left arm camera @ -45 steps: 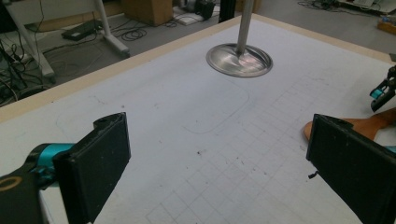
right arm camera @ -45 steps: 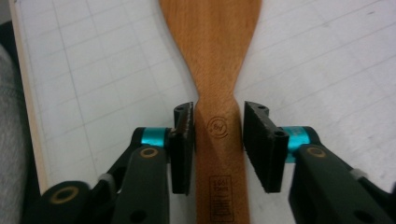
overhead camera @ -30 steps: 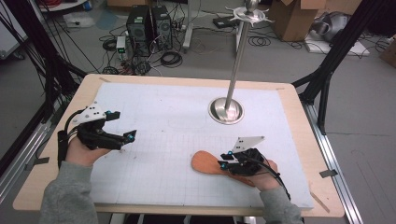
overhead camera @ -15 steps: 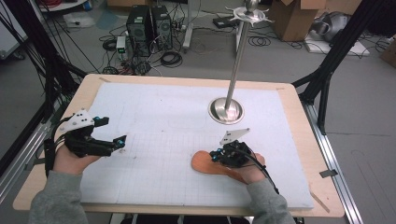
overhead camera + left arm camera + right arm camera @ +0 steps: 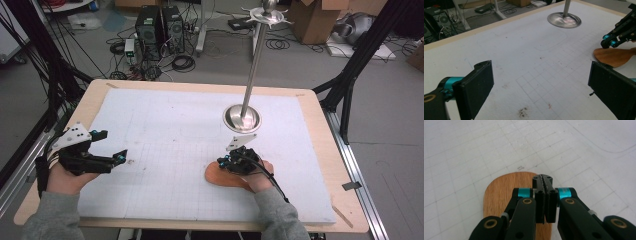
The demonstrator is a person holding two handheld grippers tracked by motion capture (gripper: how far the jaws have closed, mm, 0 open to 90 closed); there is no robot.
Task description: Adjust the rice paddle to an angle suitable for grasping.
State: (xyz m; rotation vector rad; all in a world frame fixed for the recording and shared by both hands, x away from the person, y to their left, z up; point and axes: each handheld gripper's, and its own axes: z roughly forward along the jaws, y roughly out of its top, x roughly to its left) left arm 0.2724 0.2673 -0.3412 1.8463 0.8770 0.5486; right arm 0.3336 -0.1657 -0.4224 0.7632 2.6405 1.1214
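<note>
A tall metal stand (image 5: 243, 118) rises from its round base on the white gridded mat (image 5: 165, 125) covering the wooden table (image 5: 320, 130); on the floor beyond sit computer towers (image 5: 159, 25), cables (image 5: 182, 62) and cardboard boxes (image 5: 310, 17)

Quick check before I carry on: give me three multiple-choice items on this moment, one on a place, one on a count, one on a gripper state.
1. The wooden paddle lies: A on the white mat; B on the floor; C on the stand's base.
2. Metal stands on the table: A three; B one; C two.
3. The right gripper's jaws are: A wide open; B shut; C off.

Answers: 1 A, it lies flat on the mat under the right gripper. 2 B, a single pole with a round base. 3 B, the right gripper view shows the pads pressed together above the paddle.
</note>
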